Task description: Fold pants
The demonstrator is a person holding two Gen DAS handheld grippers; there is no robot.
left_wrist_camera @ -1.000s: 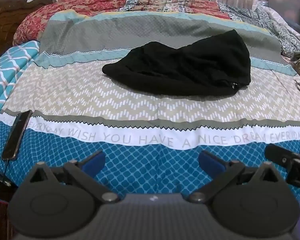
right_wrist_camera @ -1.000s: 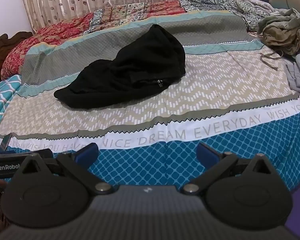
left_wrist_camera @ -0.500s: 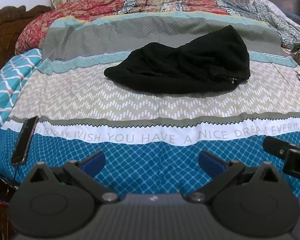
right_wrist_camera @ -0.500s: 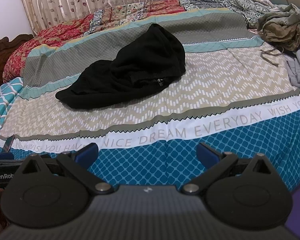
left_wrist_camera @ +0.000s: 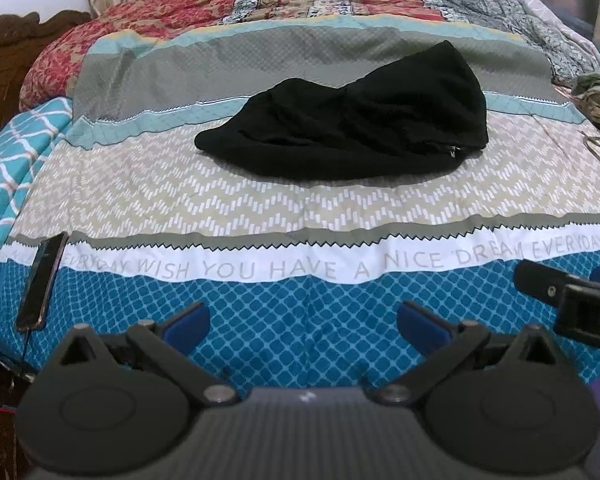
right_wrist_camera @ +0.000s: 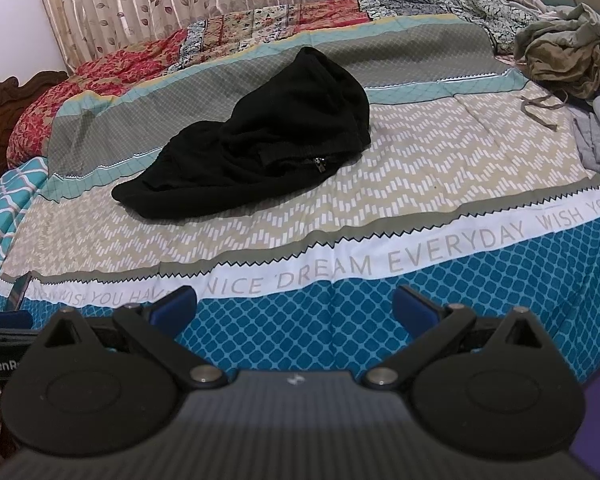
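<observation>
Pants (left_wrist_camera: 352,128) mid-bed, grippers apart (near edge).

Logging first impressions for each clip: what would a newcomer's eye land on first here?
The black pants stand out first, lying in a crumpled heap in the middle of the patterned bedspread, a small zipper showing near their front edge. Next comes the white band of lettering across the spread. Both the left gripper and the right gripper are open over the blue near edge, touching nothing.
</observation>
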